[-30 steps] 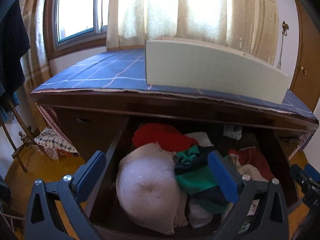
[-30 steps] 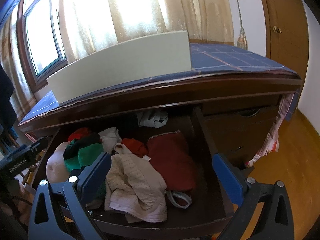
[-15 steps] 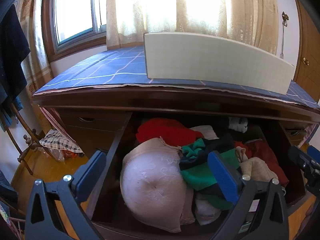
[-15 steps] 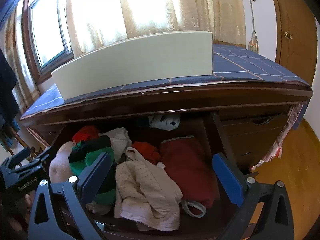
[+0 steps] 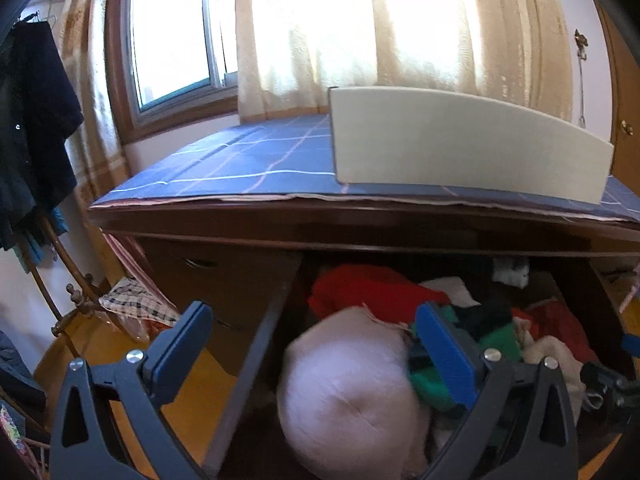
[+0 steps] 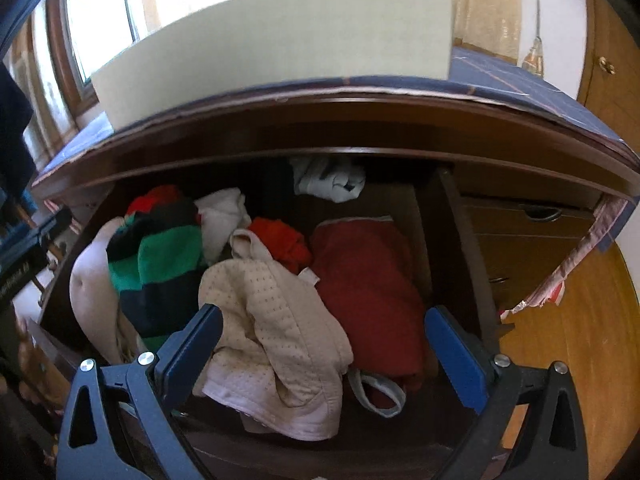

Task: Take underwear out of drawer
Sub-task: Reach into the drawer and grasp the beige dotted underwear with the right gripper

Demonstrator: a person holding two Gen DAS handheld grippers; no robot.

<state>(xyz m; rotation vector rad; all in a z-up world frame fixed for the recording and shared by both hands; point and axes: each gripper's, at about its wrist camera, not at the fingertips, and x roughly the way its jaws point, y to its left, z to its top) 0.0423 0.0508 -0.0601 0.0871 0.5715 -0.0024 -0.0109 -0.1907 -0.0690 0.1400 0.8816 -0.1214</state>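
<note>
The dark wooden drawer [image 6: 460, 248] stands pulled out, full of crumpled underwear. In the right wrist view a cream dotted garment [image 6: 280, 320] lies front and centre, a dark red one [image 6: 368, 280] to its right, a green and navy striped one [image 6: 160, 264] to its left. My right gripper [image 6: 322, 340] hangs open just above the cream garment, gripping nothing. In the left wrist view a pale pink padded bra [image 5: 352, 392] fills the drawer's left end. My left gripper [image 5: 316, 340] is open above the drawer's left side wall [image 5: 260, 344] and the bra, empty.
A blue checked cloth [image 5: 248, 164] covers the dresser top, with a pale cream box [image 5: 460, 144] on it. Shut drawers [image 6: 532, 224] sit to the right of the drawer. Dark clothes [image 5: 28, 128] hang on a rack at the left above a wooden floor [image 6: 580, 340].
Both grippers have moved closer and lower toward the drawer. The left one has shifted left over the drawer's side wall; the right one now hangs over the cream garment.
</note>
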